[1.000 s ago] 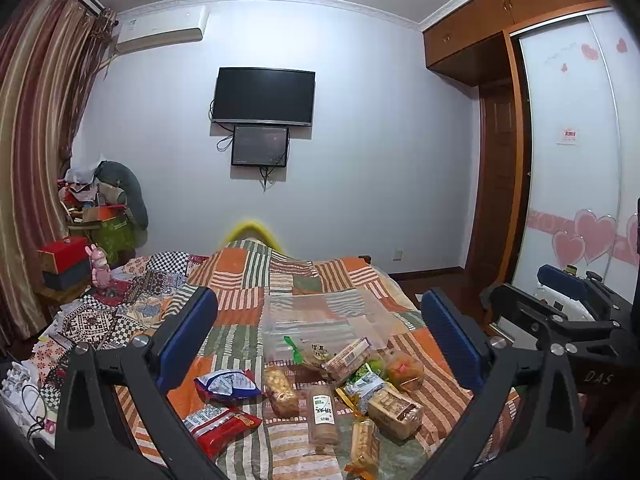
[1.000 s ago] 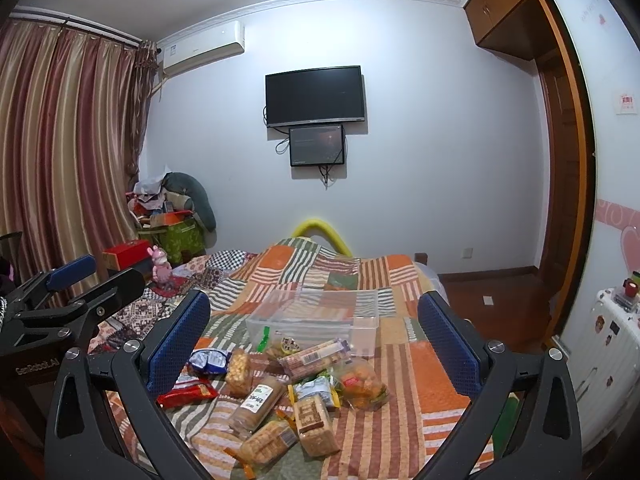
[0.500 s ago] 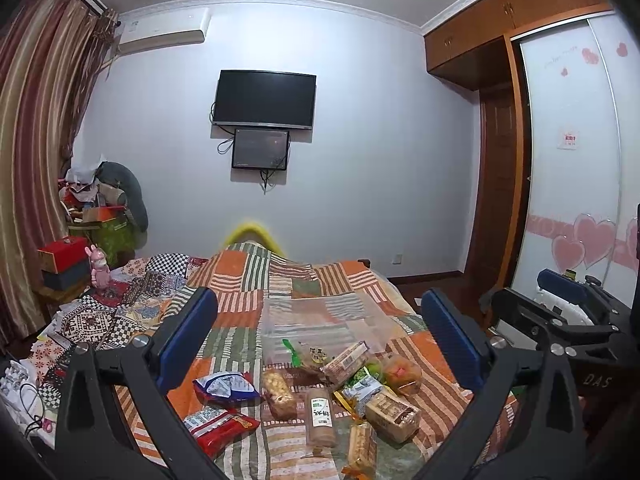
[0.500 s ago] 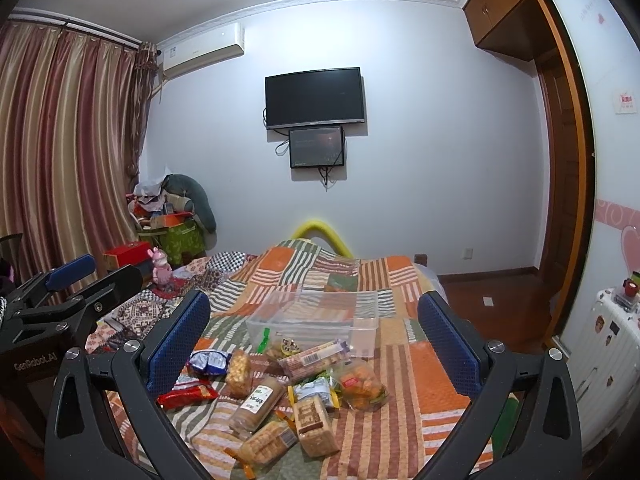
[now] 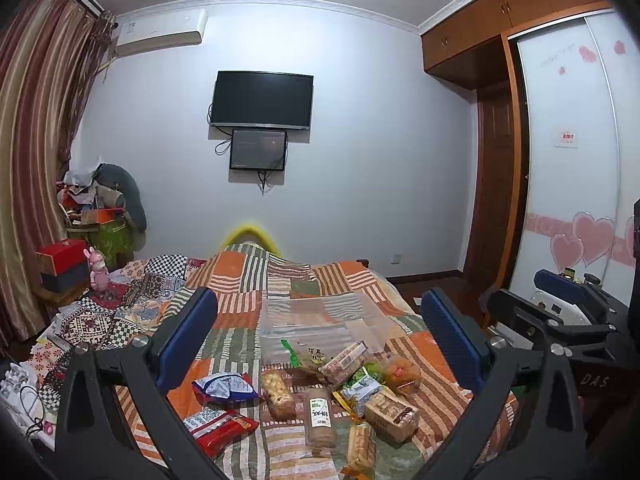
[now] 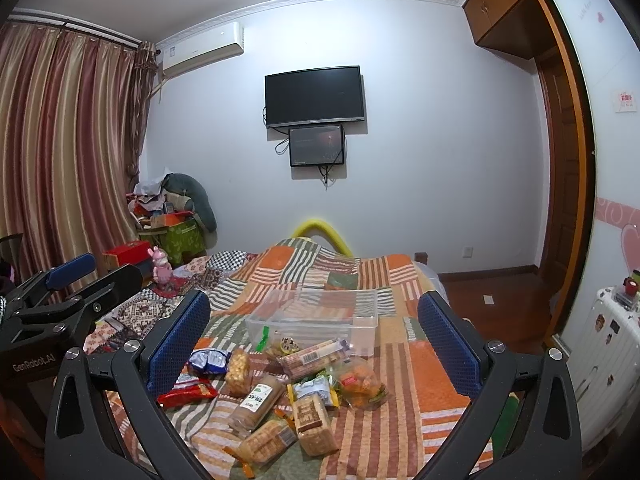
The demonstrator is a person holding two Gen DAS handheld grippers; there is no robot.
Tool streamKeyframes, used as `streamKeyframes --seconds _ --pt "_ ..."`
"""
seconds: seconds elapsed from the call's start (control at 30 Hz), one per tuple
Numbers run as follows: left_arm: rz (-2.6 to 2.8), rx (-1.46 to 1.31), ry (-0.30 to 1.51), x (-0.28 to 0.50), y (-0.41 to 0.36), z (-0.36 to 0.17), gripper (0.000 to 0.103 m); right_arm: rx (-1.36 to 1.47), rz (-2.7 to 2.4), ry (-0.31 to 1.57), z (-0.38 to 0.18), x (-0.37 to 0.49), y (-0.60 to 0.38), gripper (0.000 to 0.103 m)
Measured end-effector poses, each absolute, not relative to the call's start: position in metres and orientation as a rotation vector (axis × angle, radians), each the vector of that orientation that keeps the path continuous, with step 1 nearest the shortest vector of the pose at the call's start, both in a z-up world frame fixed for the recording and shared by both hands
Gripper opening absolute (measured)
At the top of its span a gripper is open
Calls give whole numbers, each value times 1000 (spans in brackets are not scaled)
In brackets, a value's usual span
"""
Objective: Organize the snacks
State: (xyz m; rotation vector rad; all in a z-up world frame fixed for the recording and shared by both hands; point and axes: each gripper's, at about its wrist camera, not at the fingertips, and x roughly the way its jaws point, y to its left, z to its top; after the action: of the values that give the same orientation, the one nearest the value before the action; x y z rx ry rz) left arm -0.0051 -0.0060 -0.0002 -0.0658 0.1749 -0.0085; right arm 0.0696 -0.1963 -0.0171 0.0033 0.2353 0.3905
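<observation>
Two handheld grippers, each of matte black plastic. The left gripper (image 5: 320,336) has two angular arms with triangular cut-outs, silver screws and blue textured finger pads (image 5: 188,336). The right gripper (image 6: 314,336) matches it. White lettering marks each gripper's side.

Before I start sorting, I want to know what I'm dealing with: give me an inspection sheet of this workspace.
Surface: bed under a patchwork striped quilt.
Job's things: clear plastic bin, apparently empty; snack packets piled on the quilt in front of it, red packet and blue-white packet to the left.
Clutter: pink rabbit toy, red box, heaped belongings by the curtain.
Grippers: left gripper and right gripper both open, holding nothing, above the pile.
Cables: wires hang below the wall screens.
Surroundings: wardrobe, air conditioner, white suitcase.
</observation>
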Motion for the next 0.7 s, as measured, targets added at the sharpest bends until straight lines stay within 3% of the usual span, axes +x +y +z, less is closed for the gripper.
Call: streamKeyframes --seconds 0.7 --pt "-24 -57 178 -1 -4 -6 103 5 386 250 -21 74 -193 103"
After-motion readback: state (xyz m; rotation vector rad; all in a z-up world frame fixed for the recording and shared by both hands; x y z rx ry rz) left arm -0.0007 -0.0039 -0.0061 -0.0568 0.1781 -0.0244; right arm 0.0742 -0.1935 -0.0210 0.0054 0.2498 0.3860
